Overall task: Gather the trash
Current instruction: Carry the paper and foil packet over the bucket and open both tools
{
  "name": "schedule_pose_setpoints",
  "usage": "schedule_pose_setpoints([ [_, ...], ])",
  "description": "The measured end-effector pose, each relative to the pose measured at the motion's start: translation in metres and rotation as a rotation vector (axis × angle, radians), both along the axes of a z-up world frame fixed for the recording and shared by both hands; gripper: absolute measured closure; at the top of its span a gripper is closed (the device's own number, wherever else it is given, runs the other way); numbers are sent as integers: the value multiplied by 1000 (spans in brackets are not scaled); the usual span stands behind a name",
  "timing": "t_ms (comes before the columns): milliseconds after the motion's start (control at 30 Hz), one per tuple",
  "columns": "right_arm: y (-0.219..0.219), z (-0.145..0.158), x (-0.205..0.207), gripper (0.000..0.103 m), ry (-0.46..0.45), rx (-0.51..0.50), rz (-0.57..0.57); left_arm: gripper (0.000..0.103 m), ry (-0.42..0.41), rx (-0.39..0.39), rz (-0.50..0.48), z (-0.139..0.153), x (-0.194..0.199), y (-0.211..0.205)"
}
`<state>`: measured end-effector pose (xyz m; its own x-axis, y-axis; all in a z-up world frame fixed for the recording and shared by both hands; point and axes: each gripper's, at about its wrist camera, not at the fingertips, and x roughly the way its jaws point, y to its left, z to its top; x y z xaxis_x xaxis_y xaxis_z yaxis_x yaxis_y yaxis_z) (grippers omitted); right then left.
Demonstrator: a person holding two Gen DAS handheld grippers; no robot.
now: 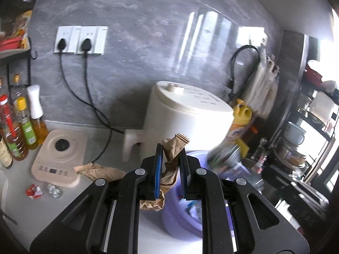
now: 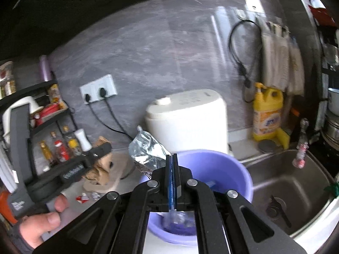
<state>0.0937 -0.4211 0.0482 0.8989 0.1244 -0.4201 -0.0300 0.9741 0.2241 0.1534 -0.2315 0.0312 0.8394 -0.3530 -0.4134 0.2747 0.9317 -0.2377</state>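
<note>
My left gripper (image 1: 171, 150) is shut on a crumpled brown paper bag (image 1: 174, 146), held over the near rim of a purple basin (image 1: 184, 222). In the right wrist view that same gripper (image 2: 93, 158) and its paper (image 2: 101, 169) show at the left, with a person's hand (image 2: 42, 222) on the handle. My right gripper (image 2: 172, 155) has its blue pads pressed together on the edge of a silver foil bag (image 2: 148, 152), above the purple basin (image 2: 222, 165). A second brown paper (image 1: 95, 170), a red-and-white wrapper (image 1: 34, 191) and a clear plastic scrap (image 1: 54, 191) lie on the counter.
A white cooker (image 1: 186, 118) stands behind the basin, with a beige hot plate (image 1: 59, 158) and oil bottles (image 1: 23, 131) to its left. A yellow detergent bottle (image 2: 267, 114) and a steel sink (image 2: 286, 180) are on the right. Two cords hang from wall sockets (image 1: 80, 40).
</note>
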Motion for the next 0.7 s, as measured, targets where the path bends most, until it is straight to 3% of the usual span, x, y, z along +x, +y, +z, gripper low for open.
schedule_pose_setpoints([
  [33, -5, -2, 1, 93, 14, 4, -15, 88, -2, 3, -9, 1, 0, -4],
  [67, -11, -5, 0, 81, 27, 14, -29, 88, -3, 4, -16, 1, 0, -7],
  [100, -16, -7, -2, 59, 29, 24, -40, 88, -6, 7, -29, 2, -1, -13],
  [133, -22, -9, -5, 56, 23, 31, -57, 88, -7, 9, -37, 2, -1, -17],
  [467, -62, -25, -29, 56, 33, 66, -119, 88, 8, 44, -120, -3, 1, -59],
  [600, -76, -32, -35, 56, 51, 124, -136, 87, 36, 41, -171, -5, 5, -75],
  [667, -78, -33, -34, 56, 61, 122, -136, 81, 59, 41, -206, -7, 6, -79],
  [700, -77, -32, -35, 56, 61, 108, -136, 67, 69, 50, -223, -8, 7, -81],
])
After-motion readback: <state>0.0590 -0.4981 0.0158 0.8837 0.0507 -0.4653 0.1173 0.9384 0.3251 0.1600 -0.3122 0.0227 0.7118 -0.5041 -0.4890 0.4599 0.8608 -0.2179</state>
